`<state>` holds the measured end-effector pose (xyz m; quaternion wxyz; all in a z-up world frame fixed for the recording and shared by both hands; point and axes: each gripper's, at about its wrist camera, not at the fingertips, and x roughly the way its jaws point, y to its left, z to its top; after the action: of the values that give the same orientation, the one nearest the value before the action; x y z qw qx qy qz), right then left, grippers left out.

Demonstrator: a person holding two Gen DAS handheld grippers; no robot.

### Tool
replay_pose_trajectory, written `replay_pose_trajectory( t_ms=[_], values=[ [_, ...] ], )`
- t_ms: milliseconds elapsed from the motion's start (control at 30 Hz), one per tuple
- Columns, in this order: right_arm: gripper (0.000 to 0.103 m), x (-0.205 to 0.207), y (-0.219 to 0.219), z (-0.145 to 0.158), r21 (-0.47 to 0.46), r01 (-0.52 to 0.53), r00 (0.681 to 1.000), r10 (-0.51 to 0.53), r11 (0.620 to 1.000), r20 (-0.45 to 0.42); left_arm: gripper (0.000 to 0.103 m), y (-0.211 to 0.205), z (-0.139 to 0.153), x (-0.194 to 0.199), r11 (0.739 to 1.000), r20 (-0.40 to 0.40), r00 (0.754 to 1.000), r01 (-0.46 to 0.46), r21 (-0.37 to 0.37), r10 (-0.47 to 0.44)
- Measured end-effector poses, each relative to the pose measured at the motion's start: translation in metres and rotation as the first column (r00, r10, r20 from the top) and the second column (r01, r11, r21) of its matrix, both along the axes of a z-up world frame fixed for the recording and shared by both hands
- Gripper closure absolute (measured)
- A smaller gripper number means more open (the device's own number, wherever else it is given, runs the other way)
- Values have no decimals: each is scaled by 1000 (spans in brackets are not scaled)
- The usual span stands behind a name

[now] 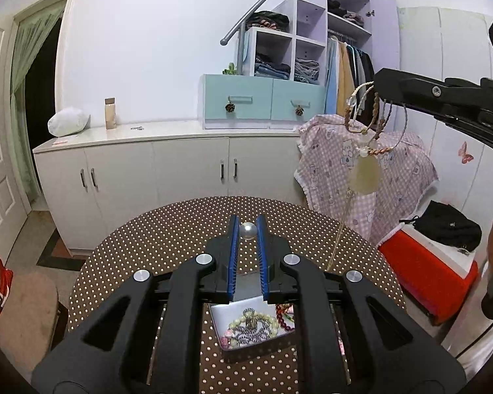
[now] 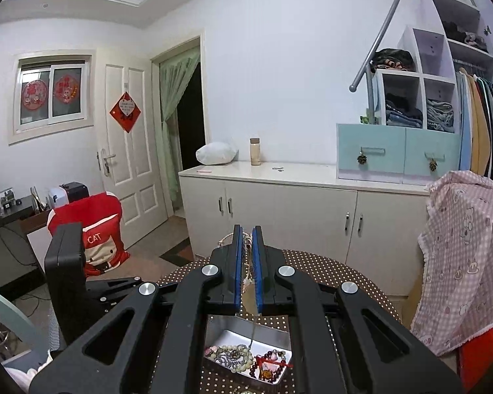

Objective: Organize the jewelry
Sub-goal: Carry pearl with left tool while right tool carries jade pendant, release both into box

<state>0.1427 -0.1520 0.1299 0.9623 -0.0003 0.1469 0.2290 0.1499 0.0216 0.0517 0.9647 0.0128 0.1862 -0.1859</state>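
Observation:
My left gripper point(image 1: 247, 226) is shut on a silvery pearl bead point(image 1: 248, 230), held above the brown polka-dot table point(image 1: 148, 249). My right gripper point(image 2: 247, 234) is shut on a braided cord necklace point(image 1: 374, 128) with a pale jade pendant point(image 1: 363, 174) and a long tassel; it hangs high at the right of the left wrist view. Its cord point(image 2: 246, 262) runs between the blue pads in the right wrist view. A metal tin point(image 2: 272, 331) on the table holds several bead bracelets and necklaces point(image 2: 246, 358); it also shows in the left wrist view point(image 1: 220, 312).
White cabinets point(image 1: 154, 170) with a bottle point(image 1: 110, 113) stand behind the table. A chair draped in pink checked cloth point(image 1: 338, 170) is at the right, a red box point(image 1: 424, 272) below it. A red-covered chair point(image 2: 92, 226) is at the left.

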Motion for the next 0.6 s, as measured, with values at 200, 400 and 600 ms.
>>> replay_pose_trajectory(
  t_ms=[200, 400, 600],
  values=[
    [98, 6, 2, 2, -5, 5, 1000, -5, 1000, 4, 92, -1, 1, 7, 1000, -6, 1000, 7, -2, -7],
    [98, 13, 3, -11, -11, 15, 999, -15, 1000, -28, 92, 0, -1, 11, 1000, -6, 1000, 18, -10, -18],
    [98, 34, 2, -53, -12, 20, 986, -21, 1000, -163, 92, -3, -16, 18, 1000, -43, 999, 31, 3, -31]
  ],
)
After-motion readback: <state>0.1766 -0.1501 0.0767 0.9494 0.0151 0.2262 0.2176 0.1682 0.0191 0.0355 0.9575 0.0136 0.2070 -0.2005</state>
